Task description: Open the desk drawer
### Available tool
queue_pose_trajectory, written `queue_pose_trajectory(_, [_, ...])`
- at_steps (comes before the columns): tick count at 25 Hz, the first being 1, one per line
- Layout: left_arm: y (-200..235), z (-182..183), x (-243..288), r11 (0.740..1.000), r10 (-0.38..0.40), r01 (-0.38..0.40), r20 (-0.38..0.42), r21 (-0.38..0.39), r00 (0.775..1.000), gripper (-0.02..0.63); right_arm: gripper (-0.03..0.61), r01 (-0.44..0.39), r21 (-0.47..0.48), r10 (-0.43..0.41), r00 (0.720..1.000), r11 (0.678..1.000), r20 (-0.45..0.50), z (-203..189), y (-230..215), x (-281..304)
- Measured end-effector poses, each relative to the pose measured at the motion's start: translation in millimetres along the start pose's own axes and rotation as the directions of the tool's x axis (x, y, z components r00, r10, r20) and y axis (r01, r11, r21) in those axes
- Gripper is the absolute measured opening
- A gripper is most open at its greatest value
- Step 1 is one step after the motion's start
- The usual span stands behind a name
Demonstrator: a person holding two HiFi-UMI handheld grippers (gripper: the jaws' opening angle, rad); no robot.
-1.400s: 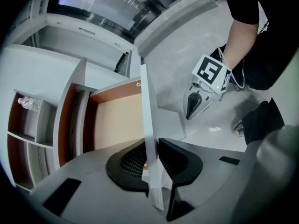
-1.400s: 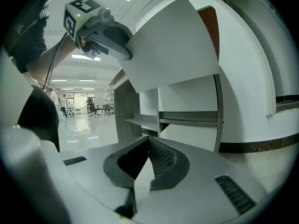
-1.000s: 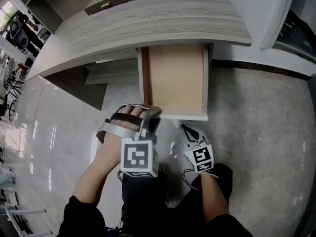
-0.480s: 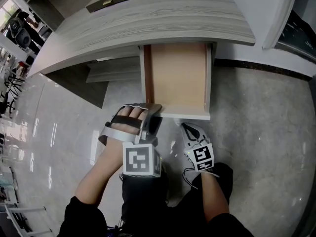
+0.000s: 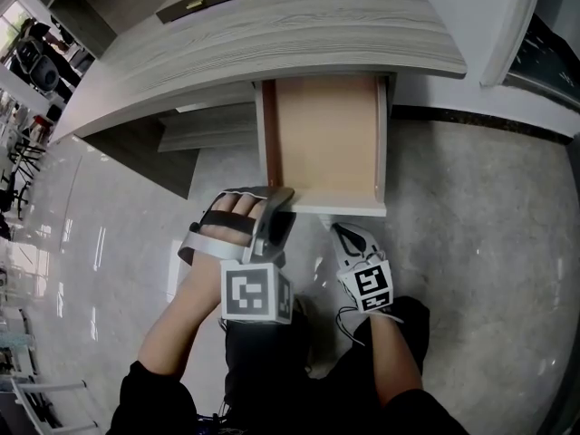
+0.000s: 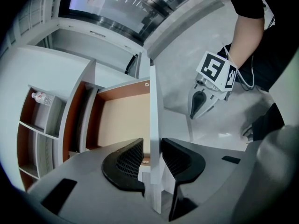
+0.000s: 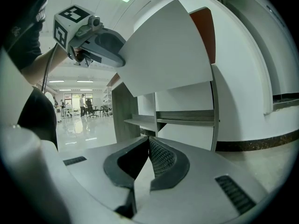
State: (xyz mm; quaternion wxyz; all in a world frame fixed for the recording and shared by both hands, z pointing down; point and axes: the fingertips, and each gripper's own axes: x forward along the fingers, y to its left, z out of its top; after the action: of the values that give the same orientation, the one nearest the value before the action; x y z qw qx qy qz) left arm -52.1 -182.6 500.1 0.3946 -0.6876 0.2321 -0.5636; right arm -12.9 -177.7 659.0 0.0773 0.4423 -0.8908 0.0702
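The drawer [image 5: 326, 134] stood pulled far out from under the counter's [image 5: 272, 34] front edge, so I judged the job was a clean let-go. My left gripper [image 6: 152, 148] had just been opening, ribbed black pads slack astride the thin, flat white front panel [image 6: 154, 101], and I should back straight off without dragging it. My right gripper [image 7: 148, 141] hung clenched, empty. Smooth pale board lined the drawer; the counter showed grey woodgrain

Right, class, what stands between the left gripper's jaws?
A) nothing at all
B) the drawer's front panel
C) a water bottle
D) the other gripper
B: in the left gripper view the drawer's front panel stands edge-on between the jaws of the left gripper, which have just been opening.
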Motion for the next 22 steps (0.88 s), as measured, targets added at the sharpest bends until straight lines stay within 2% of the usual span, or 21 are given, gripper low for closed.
queue_pose_trajectory(12, [-5, -7, -19, 1.0, -0.002, 0.002, 0.023, -0.004, 1.0, 0.132, 0.006, 0.003, -0.01, -0.003, 1.0, 1.0, -0.006, 0, 3, -1])
queue_pose_trajectory(20, [-5, -18, -30, 0.997, 0.011, -0.009, 0.014, -0.083, 1.0, 0.132, 0.006, -0.001, -0.018, 0.001, 1.0, 1.0, -0.005, 1, 6, -1])
queue_pose_trajectory(22, [-5, -20, -35, 0.992, 0.024, -0.02, 0.027, -0.124, 0.999, 0.129, 0.006, 0.003, -0.029, -0.003, 1.0, 1.0, -0.002, 3, 7, -2])
